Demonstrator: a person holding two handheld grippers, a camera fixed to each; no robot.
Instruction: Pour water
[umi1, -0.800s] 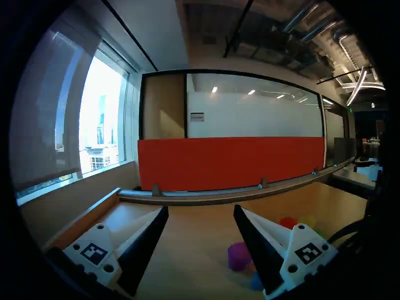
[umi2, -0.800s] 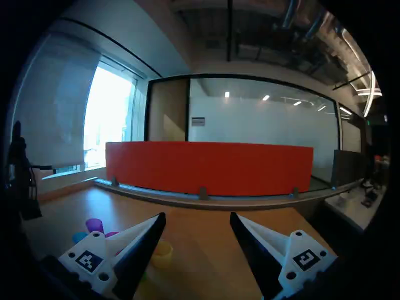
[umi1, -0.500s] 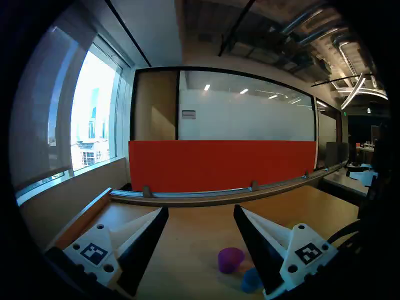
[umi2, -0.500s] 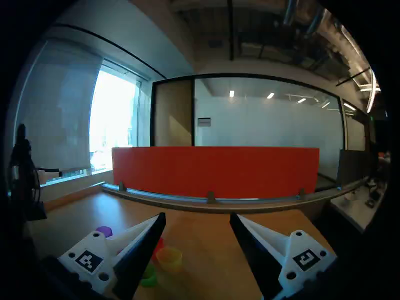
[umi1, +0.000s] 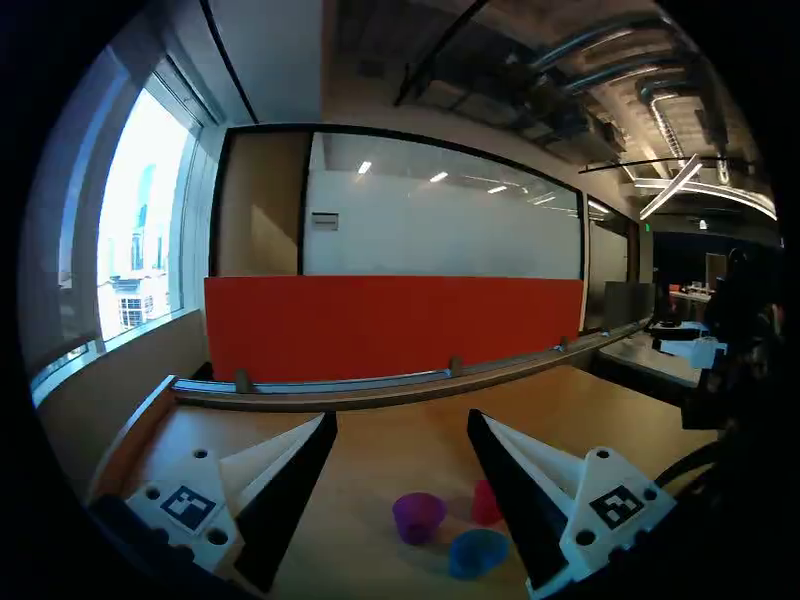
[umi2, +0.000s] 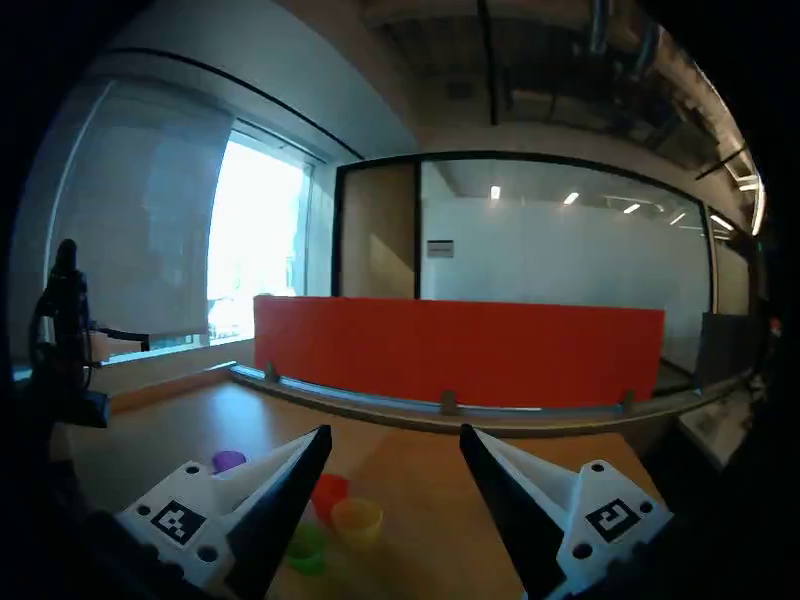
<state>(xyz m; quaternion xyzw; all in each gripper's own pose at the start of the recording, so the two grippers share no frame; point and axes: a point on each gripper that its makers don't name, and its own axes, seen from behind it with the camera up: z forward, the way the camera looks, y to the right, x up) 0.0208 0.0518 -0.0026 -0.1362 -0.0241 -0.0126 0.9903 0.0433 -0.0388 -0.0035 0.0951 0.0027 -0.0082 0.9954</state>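
Small plastic cups stand on the wooden table (umi1: 400, 440). In the left gripper view a purple cup (umi1: 418, 517), a blue cup (umi1: 477, 553) and a red cup (umi1: 485, 502) sit low between the fingers of my left gripper (umi1: 400, 440), which is open and holds nothing. In the right gripper view a red cup (umi2: 329, 495), a yellow cup (umi2: 357, 521), a green cup (umi2: 306, 548) and a purple cup (umi2: 228, 461) sit ahead and left of my right gripper (umi2: 395, 450), which is open and empty.
An orange divider panel (umi1: 390, 325) on a rail runs along the table's far edge. A large window (umi2: 255, 250) is on the left. A dark stand (umi2: 62, 340) rises at the left edge in the right gripper view. A person (umi1: 740, 320) stands at far right.
Both views have swung: in the left gripper view the cups slid left and the blue and red ones came into sight; in the right gripper view the cups shifted right, toward the middle.
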